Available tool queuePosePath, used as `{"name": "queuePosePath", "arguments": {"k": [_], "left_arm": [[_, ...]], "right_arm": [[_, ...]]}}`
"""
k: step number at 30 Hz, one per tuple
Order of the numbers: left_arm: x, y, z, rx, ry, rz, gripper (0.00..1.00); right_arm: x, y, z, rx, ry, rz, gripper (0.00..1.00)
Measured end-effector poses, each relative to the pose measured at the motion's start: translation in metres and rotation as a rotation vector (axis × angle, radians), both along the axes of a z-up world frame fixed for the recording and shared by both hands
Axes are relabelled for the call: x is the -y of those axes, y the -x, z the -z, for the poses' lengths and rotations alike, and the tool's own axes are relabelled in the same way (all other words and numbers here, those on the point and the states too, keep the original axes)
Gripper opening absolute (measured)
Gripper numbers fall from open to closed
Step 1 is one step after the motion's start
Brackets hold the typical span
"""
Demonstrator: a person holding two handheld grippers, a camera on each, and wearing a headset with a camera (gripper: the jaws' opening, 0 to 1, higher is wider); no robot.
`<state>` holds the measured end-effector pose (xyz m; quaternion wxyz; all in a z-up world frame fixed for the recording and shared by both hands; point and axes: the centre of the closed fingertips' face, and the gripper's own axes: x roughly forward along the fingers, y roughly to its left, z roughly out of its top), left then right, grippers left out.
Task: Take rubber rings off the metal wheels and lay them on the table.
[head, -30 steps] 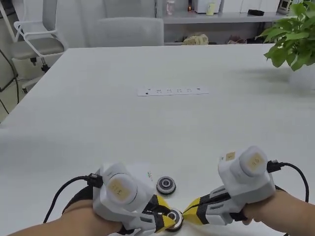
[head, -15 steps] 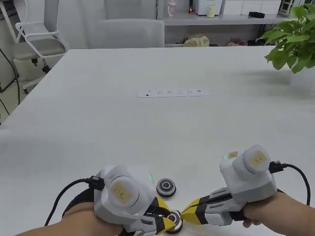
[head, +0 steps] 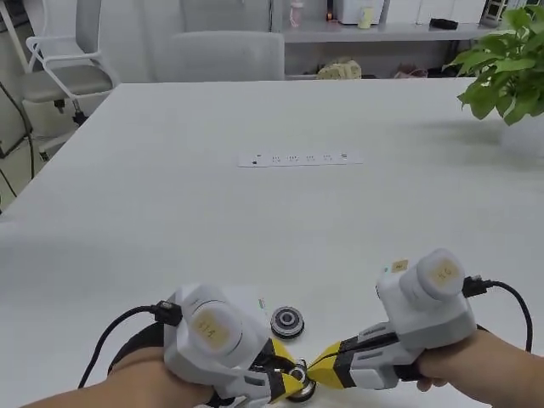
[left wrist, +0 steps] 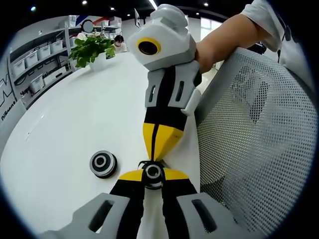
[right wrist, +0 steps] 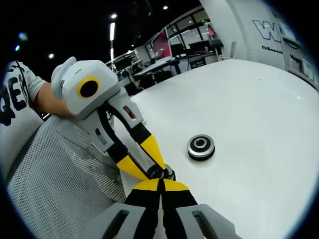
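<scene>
We see bright, even overhead light on the white table (head: 170, 212), with a soft shadow beside the plant (head: 501, 59). Ceiling lamps (right wrist: 113, 16) show as small glaring spots in both gripper views, whose edges bend strongly.

The left gripper (head: 293, 384) and the right gripper (head: 321, 371) share one scheme: pale grey-white bodies, black arms and yellow tips. The wheel (left wrist: 152, 173) between the left gripper's yellow tips is shiny silver metal with a black ring. The second wheel (head: 287, 320) shows concentric black and silver bands against the plain white desk (head: 255, 229). The cable (head: 110, 336) is black. The plant (head: 503, 59) is green. The chair mesh (left wrist: 249, 124) is light grey with a fine dotted weave.
</scene>
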<state>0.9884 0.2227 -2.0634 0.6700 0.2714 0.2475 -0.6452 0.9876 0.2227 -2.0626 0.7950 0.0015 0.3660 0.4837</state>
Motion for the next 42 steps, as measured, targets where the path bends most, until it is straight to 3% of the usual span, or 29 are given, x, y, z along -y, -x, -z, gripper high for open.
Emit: {"name": "queuePosePath", "arguments": {"k": [19, 24, 26, 28, 31, 42], "left_arm": [[0.0, 0.001, 0.0, -0.005, 0.001, 0.002, 0.07], [0.0, 0.001, 0.0, -0.005, 0.001, 0.002, 0.07], [0.0, 0.001, 0.0, -0.005, 0.002, 0.002, 0.07], [0.0, 0.001, 0.0, -0.004, 0.003, 0.003, 0.07], [0.0, 0.001, 0.0, -0.004, 0.006, 0.003, 0.07], [0.001, 0.001, 0.0, -0.01, 0.007, 0.005, 0.07]], "right_arm": [[-0.004, 0.003, -0.003, 0.015, -0.015, -0.028, 0.0], [-0.008, 0.005, -0.007, 0.029, -0.032, -0.042, 0.0], [-0.013, 0.01, -0.009, 0.014, -0.058, -0.061, 0.0], [-0.014, 0.01, -0.008, 0.05, -0.035, -0.083, 0.0], [-0.012, 0.009, -0.007, 0.039, -0.039, -0.077, 0.0], [-0.003, 0.003, -0.003, 0.117, -0.005, -0.087, 0.0]]}}
